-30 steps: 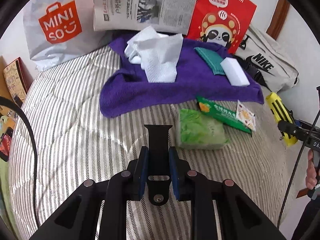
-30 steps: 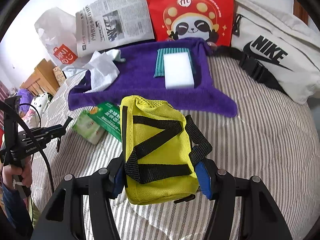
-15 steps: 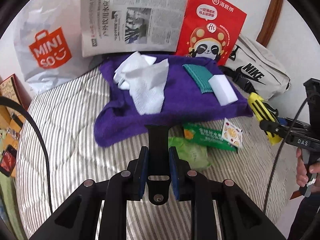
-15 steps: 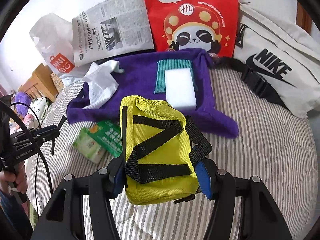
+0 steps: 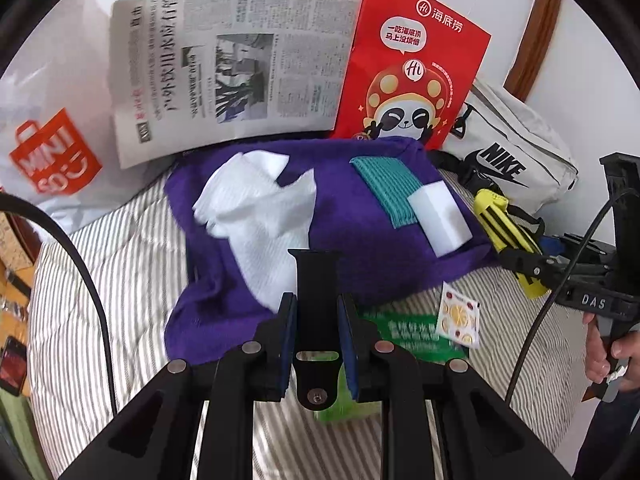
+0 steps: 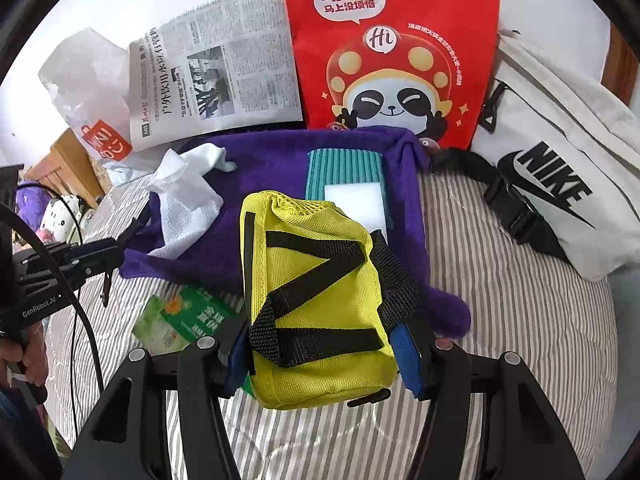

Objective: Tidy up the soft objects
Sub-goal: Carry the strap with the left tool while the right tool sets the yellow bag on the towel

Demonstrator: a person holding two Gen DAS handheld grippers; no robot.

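My right gripper (image 6: 324,354) is shut on a yellow mesh pouch (image 6: 316,300) with black straps, held above the near edge of a purple towel (image 6: 272,168). The pouch also shows in the left wrist view (image 5: 500,224) at the right. On the towel (image 5: 360,216) lie a white cloth (image 5: 264,216), a teal ribbed cloth (image 5: 384,184) and a white sponge block (image 5: 440,220). My left gripper (image 5: 316,320) is shut on a black strap-like piece (image 5: 316,276), over the towel's near edge.
The striped bed (image 6: 500,320) holds a green packet (image 5: 416,332), a small orange-print sachet (image 5: 458,316) and a green tissue pack (image 5: 344,396). At the back stand a newspaper (image 5: 232,64), red panda bag (image 5: 412,72), Miniso bag (image 5: 52,156) and Nike bag (image 6: 560,168).
Both grippers have moved forward toward the purple towel. The green tissue pack has slid under my left gripper's view. The pouch stays held.
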